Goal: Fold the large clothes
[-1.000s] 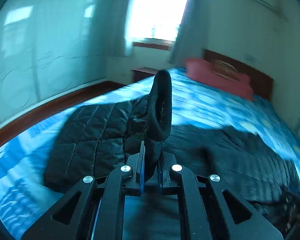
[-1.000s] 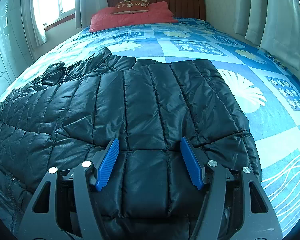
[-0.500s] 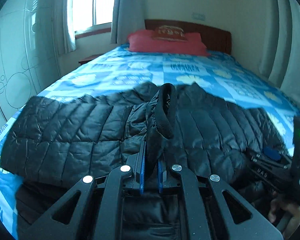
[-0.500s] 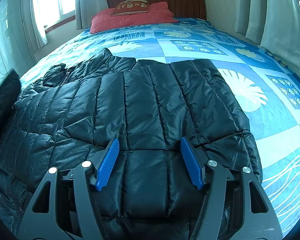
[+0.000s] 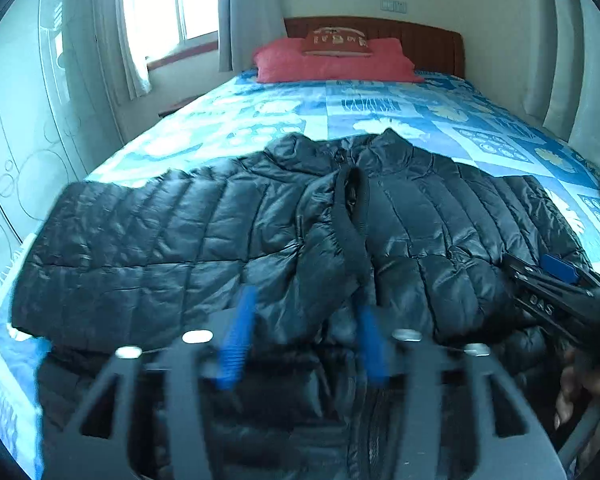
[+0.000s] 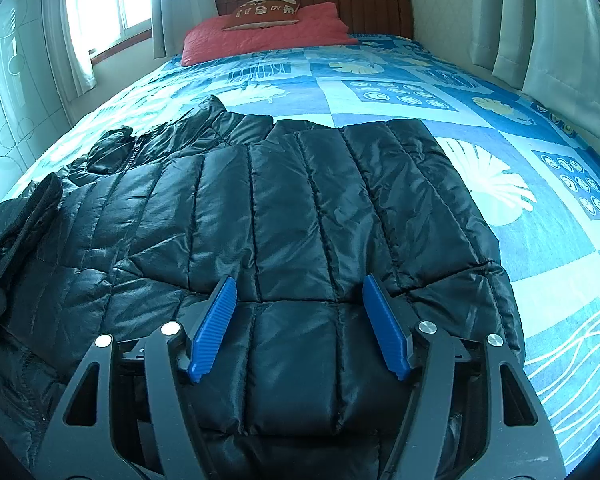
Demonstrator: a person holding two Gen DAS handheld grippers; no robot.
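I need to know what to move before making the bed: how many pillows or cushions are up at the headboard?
2. A wide red pillow lies across the head of the bed, and a smaller brown patterned cushion rests on top of it. Others could be hidden behind.

A black quilted puffer jacket lies spread flat on a bed with a blue patterned cover. At the bottom of the view, the right gripper hovers just over the jacket's near part, its two blue-padded fingers spread wide apart with nothing between them. At the far end, a red pillow rests against a dark wooden headboard. A bright window with pale curtains sits on the left.
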